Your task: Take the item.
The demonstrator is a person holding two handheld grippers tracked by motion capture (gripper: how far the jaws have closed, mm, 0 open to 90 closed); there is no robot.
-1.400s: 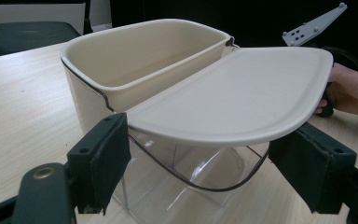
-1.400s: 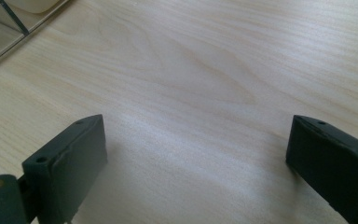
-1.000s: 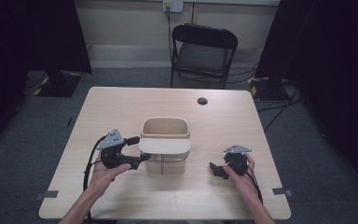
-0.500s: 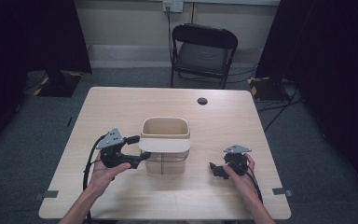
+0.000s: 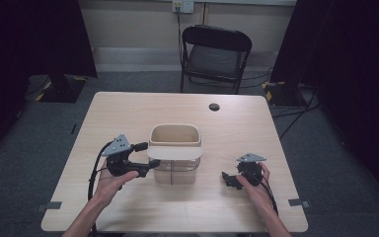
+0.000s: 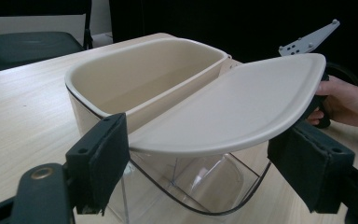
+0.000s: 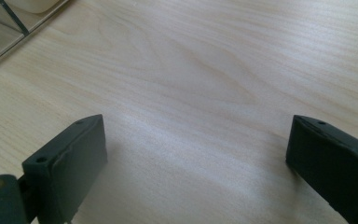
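I hold two hand-held grippers over one wooden worktop (image 5: pixel 128 207). My left hand-held gripper (image 5: pixel 148 157) sits just beside the left end of the single container (image 5: pixel 175 136), a cream tub set in a clear base standing near the middle of the worktop. In the left gripper view its two black jaws stand spread wide apart, one on either side of the cream half-lid (image 6: pixel 233 109) that lies tilted across the near part of the tub; I cannot tell whether the pads touch it. The far half of the tub is uncovered and I see nothing inside it. My right hand-held gripper (image 5: pixel 231 178) rests low on the worktop well to the right of the container, its two jaws also spread, with bare wood between them. One small dark round spot (image 5: pixel 214 106) marks the far side of the worktop, and one folding chair (image 5: pixel 216 54) stands behind it
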